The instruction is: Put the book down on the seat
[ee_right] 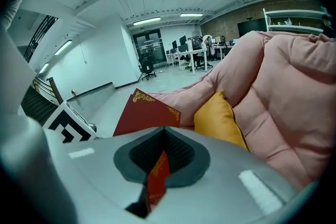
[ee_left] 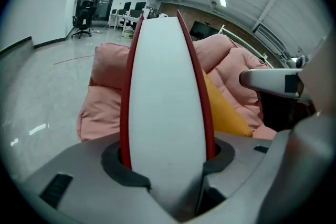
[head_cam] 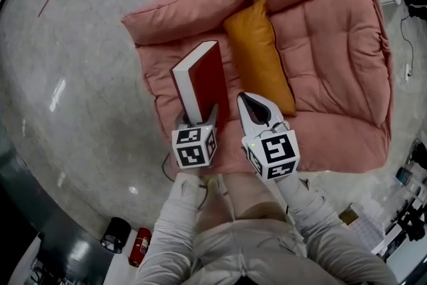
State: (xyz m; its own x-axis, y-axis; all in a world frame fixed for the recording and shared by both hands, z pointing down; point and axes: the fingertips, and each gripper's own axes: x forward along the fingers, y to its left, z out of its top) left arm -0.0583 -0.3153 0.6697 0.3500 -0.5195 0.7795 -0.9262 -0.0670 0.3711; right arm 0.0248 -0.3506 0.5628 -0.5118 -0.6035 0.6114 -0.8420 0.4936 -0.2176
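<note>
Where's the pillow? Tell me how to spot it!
Look for the big pink seat lying on the shiny grey floor. A little left of its middle lies a long pillow, right next to the red book that the left gripper holds upright. The pillow is the only orange thing, and it is smooth while the seat is quilted.

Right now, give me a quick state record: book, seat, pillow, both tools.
book: red hardcover book, upright over the seat's left part, not yet laid down
left tool: left tool clamped on the book's lower end
right tool: right tool closed, holding nothing, just right of the book
seat: pink quilted seat, open space right of the pillow
pillow: orange pillow lying on the seat, right of the book
</note>
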